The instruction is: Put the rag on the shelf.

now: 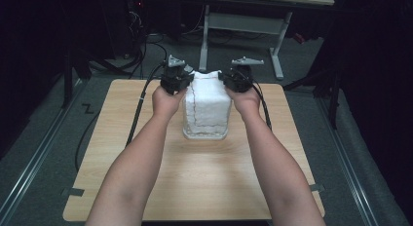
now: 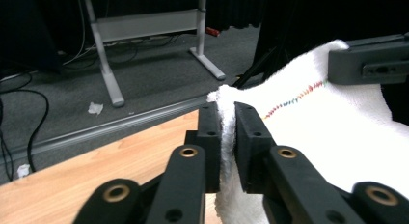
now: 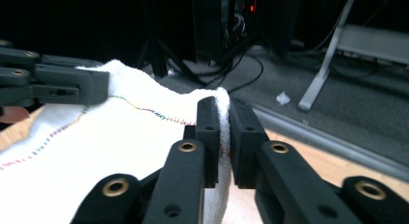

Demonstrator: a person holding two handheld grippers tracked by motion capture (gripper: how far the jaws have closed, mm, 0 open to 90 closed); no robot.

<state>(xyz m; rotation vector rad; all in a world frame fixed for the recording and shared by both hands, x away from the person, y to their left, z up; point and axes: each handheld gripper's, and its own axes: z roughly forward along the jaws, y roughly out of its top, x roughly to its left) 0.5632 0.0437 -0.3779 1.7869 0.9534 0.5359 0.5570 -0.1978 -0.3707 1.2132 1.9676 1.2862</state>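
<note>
A white terry towel (image 1: 207, 104) with a coloured stitched line hangs in a doubled sheet, its lower fold resting on the wooden table (image 1: 146, 187). My left gripper (image 1: 186, 84) is at its top left corner and my right gripper (image 1: 227, 83) at its top right corner. In the left gripper view the towel (image 2: 328, 118) corner stands between the jaws of the left gripper (image 2: 227, 113), with a thin dark gap beside the cloth. In the right gripper view the towel (image 3: 96, 151) corner sits the same way, loosely, in the right gripper (image 3: 224, 105). Both sets of jaws stand slightly open.
The person's forearms reach across the middle of the table. Beyond the far edge are a metal floor rail (image 2: 120, 125), desk legs (image 1: 204, 36), cables and dark equipment. The right gripper (image 2: 369, 64) shows in the left gripper view and the left gripper (image 3: 53, 86) in the right gripper view.
</note>
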